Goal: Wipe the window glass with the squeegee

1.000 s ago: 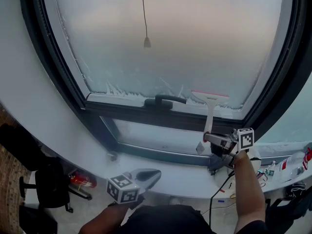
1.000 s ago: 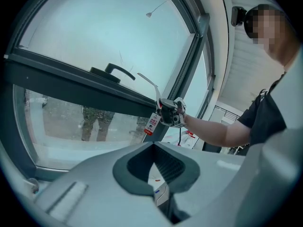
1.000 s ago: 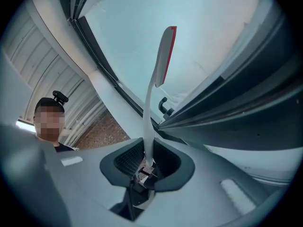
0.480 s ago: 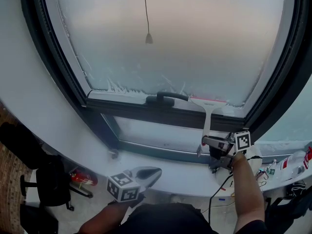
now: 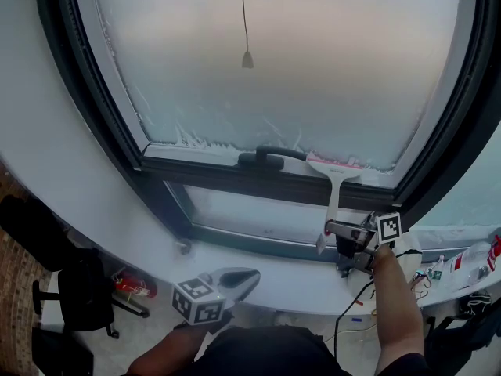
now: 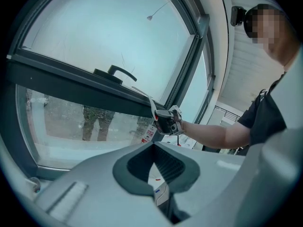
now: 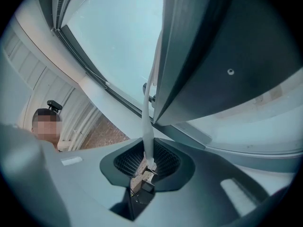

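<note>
Now that the stroke has been carried down to the bottom of the pane, the window glass [image 5: 297, 61] is seen to be clouded with film over nearly all its area, so much of the wiping is judged to remain. The dark window frame [image 5: 196, 171] has been reached: over the last second the squeegee [image 5: 335, 185] was drawn lower, and its pink-edged blade is now laid along the glass's lower edge, just right of the window handle [image 5: 270, 157]. The white handle of the tool is clamped between the jaws of the right gripper [image 5: 333, 229], held below the blade in front of the lower pane. A lift and a fresh pass from higher up is probably called for. The left gripper [image 5: 249, 277] is kept low over the sill, its jaws closed together on nothing.
</note>
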A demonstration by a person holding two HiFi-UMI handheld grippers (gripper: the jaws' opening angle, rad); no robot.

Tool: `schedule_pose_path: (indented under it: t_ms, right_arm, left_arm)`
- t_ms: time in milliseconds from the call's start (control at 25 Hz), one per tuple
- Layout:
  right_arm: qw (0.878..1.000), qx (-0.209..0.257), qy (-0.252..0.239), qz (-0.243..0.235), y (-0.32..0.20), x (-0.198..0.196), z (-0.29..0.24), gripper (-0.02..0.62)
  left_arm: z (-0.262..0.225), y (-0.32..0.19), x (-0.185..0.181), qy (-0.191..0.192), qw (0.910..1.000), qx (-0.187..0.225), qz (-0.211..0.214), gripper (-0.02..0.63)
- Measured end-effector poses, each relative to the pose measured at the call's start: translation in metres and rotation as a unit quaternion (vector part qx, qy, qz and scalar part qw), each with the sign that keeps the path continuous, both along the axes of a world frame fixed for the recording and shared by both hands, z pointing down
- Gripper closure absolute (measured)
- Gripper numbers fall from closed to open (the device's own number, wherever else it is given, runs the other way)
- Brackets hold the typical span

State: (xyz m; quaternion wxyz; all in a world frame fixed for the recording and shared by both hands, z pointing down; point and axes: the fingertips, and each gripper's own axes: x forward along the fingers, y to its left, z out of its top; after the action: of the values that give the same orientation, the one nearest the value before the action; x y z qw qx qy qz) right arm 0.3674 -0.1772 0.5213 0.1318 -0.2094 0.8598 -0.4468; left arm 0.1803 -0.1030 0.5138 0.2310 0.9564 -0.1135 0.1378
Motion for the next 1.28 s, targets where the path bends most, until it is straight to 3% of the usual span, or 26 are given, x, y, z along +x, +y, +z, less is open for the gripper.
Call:
schedule_pose_path:
  t_ms: [400, 640, 760, 1000, 1280]
  right_arm:
    - [0.999, -0.029, -0.002, 0.021, -0.004, 0.004, 0.016, 0.495]
    - [0.999, -0.020, 0.013, 0.030, -0.002, -0.001, 0.011, 0.500]
    - [0.998, 0.008, 0.048, 0.048, -0.001, -0.004, 0.004, 0.506]
    - [0.987, 0.046, 0.104, 0.115, 0.007, -0.019, -0.011, 0.509]
    - [0.960, 0.056, 0.130, 0.240, 0.027, -0.016, -0.025, 0.509]
  left_arm:
    - [0.000, -0.001, -0.010, 0.005, 1.0000, -0.002, -0.001, 0.606]
    - [-0.004, -0.004, -0.021, 0.009, 0.9999, -0.001, -0.010, 0.606]
    - [-0.005, -0.004, -0.027, 0.013, 0.9999, -0.003, -0.010, 0.606]
    - [0.005, 0.004, -0.041, 0.018, 0.9997, -0.013, 0.007, 0.606]
    - [0.003, 0.008, -0.063, 0.025, 0.9995, -0.015, 0.006, 0.606]
